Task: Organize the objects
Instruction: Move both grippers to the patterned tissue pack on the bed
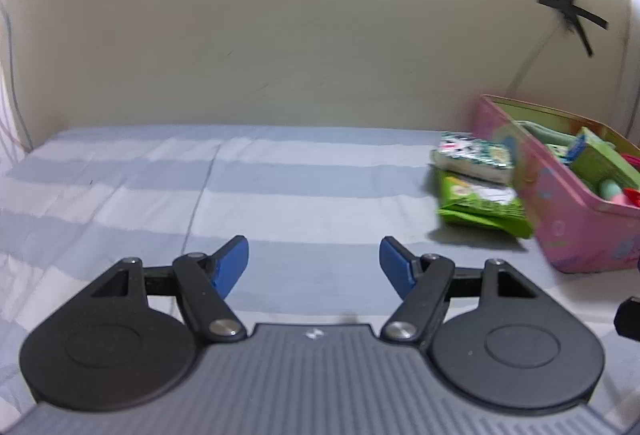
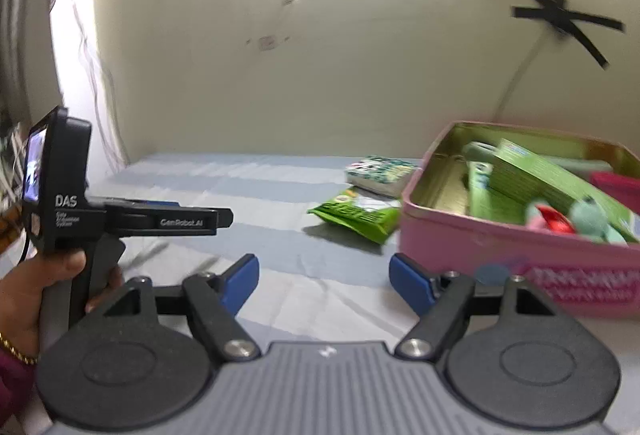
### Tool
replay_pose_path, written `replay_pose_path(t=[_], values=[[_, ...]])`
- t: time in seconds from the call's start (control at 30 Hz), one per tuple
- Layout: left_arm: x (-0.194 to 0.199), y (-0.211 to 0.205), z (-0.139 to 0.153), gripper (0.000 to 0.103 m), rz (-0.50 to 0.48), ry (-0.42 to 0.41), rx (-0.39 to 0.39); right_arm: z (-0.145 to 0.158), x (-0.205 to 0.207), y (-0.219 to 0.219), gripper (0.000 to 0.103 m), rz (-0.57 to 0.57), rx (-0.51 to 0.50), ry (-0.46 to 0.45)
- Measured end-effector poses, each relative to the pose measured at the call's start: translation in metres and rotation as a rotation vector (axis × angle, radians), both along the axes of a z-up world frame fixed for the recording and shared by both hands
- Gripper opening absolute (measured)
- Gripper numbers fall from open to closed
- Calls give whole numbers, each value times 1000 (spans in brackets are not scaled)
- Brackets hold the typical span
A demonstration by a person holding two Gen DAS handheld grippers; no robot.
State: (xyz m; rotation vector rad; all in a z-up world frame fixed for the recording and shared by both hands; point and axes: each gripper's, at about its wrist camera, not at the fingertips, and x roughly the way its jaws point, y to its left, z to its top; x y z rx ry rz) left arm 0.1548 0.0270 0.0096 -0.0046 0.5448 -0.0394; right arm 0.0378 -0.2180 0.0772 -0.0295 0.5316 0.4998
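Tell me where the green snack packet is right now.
The green snack packet lies flat on the striped bedsheet, just left of the pink tin box in the right wrist view, with a white patterned packet right behind it.

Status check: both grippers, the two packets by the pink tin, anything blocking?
Left gripper open, empty. Right gripper open, empty. Green packet and patterned packet on bedsheet outside pink tin. Path clear.

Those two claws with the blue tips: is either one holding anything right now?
No. The left claw and the right claw both stand open with only striped bedsheet between their tips. The green packet lies untouched beside the pink tin.
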Motion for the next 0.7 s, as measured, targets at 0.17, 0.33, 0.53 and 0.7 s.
replay_pose_path(t=[0.17,0.33,0.53,0.7], values=[[5,21,-12,74,35,25,-80,7,18,37,63,54,-124,-49],[-1,35,-12,74,44,7,-157,26,67,75,63,62,-334,-133],[-10,27,-11,74,7,-39,-133,24,160,101,71,132,-540,-24],[-10,26,-10,74,-10,-47,-134,10,213,105,71,150,-601,88]])
